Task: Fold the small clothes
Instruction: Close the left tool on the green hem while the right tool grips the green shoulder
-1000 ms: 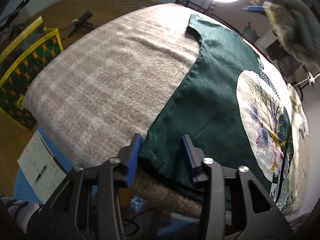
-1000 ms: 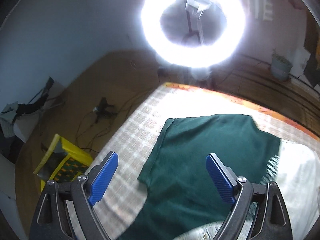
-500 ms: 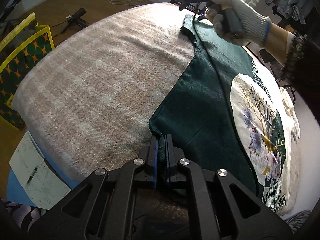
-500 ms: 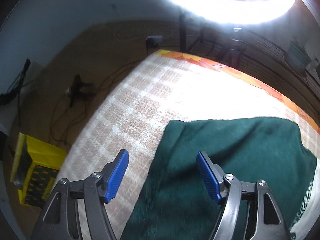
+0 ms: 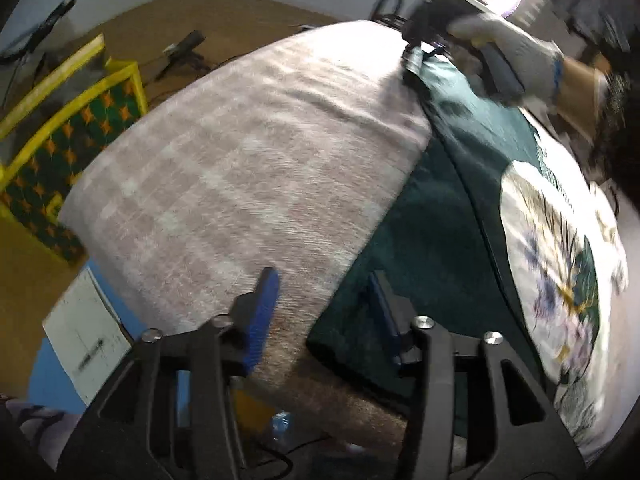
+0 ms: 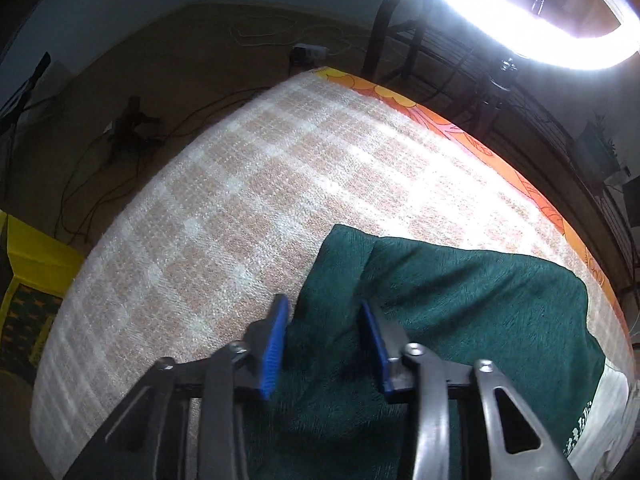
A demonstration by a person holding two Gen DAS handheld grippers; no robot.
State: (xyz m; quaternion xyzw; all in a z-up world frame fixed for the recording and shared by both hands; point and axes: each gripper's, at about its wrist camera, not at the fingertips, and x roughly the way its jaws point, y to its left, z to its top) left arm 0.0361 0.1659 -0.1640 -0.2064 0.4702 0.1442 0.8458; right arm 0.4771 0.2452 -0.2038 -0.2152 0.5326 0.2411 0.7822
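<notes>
A dark green T-shirt (image 5: 444,232) with a large white printed picture lies flat on a pink and white checked blanket (image 5: 240,160). My left gripper (image 5: 324,296) is open at the shirt's near hem corner, which lies between its blue pads, free of them. My right gripper (image 6: 324,320) is open around the shirt's sleeve (image 6: 440,304) at the far end, with a raised fold of green cloth between its blue pads. The right gripper and its gloved hand also show in the left wrist view (image 5: 416,56).
The blanket covers a table with a floral orange edge (image 6: 500,160). A ring light (image 6: 520,8) stands behind it. A yellow and green patterned box (image 5: 60,132) sits on the floor at the left, and a white paper on blue (image 5: 84,332) below.
My left gripper was shut on the hem corner half a second ago and has opened and let it go. My right gripper has come down onto the sleeve and narrowed around it.
</notes>
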